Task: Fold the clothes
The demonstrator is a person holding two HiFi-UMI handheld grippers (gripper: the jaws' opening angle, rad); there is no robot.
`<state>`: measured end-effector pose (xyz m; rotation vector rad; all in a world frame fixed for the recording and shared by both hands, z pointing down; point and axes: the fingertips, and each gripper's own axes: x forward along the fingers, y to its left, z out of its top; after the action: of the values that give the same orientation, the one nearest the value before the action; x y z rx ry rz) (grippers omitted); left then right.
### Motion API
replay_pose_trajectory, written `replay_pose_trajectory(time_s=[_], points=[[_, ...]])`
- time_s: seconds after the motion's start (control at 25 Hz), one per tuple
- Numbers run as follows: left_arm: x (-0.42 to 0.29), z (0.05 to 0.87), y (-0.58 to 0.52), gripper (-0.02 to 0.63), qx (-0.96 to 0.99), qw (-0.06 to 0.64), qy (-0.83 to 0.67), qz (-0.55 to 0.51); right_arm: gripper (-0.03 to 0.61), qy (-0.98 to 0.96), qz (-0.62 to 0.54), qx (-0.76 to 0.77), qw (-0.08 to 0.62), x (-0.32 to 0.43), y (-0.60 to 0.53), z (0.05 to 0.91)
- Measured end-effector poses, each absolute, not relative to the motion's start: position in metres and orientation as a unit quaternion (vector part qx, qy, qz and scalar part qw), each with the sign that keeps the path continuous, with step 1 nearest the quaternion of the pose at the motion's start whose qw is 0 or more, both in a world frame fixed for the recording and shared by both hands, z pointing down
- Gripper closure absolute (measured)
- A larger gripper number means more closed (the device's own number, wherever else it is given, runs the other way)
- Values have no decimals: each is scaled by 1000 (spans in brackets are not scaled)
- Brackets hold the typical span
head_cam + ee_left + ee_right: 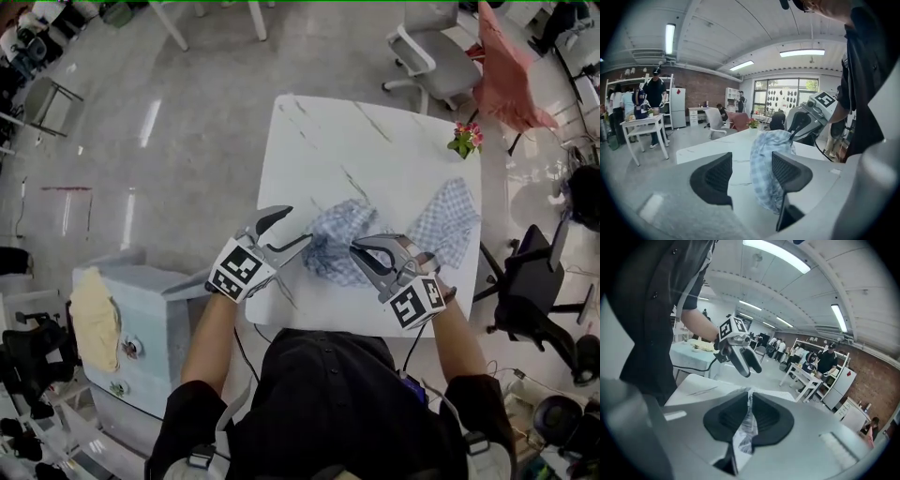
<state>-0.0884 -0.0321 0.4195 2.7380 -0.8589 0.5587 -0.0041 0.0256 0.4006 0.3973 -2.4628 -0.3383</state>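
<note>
Right gripper view shows the right gripper (749,411) with its two dark pads pressed together on a thin fold of the blue checked cloth (746,430). The fold runs down the seam between the pads and spills out below them. Towards the upper left of that frame the left gripper (749,363) hangs over the white table (696,386) with its jaws parted.

In the left gripper view those jaws stand roughly half spread. The cloth hangs as a bunched column in the gap, close to the right-hand pad and partly behind it, while bare table shows between the cloth and the left-hand pad. Whether the cloth touches that right-hand pad cannot be told; nothing is squeezed.

In the head view both grippers sit at the table's lower edge, near the frame's centre. The cloth spreads rumpled from there towards the table's right edge. Its left bunch is gathered at the right gripper's tips, with the left gripper's tips just beside it.
</note>
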Motion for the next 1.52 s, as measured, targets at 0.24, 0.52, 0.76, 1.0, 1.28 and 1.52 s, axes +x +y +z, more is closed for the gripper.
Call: replay_pose_trajectory(time_s=[0.24,0.52,0.76,1.0,1.28,1.52], points=[[-47,439,-21,343,945,113,-218,215,543,-922,-80,191,326,26,53,436],[11,467,-1,348,954,117,-105,255,541,-907,-43,216,359,63,87,501],[60,482,-7,382,951,96,-37,292,540,-899,-38,227,373,78,100,526],[108,503,6,350,929,95,94,345,538,-900,-33,213,378,84,112,535],[137,522,22,357,895,70,188,398,535,-895,-34,215,390,105,121,544],[148,541,43,429,871,61,216,438,527,-893,-11,237,383,124,129,548]])
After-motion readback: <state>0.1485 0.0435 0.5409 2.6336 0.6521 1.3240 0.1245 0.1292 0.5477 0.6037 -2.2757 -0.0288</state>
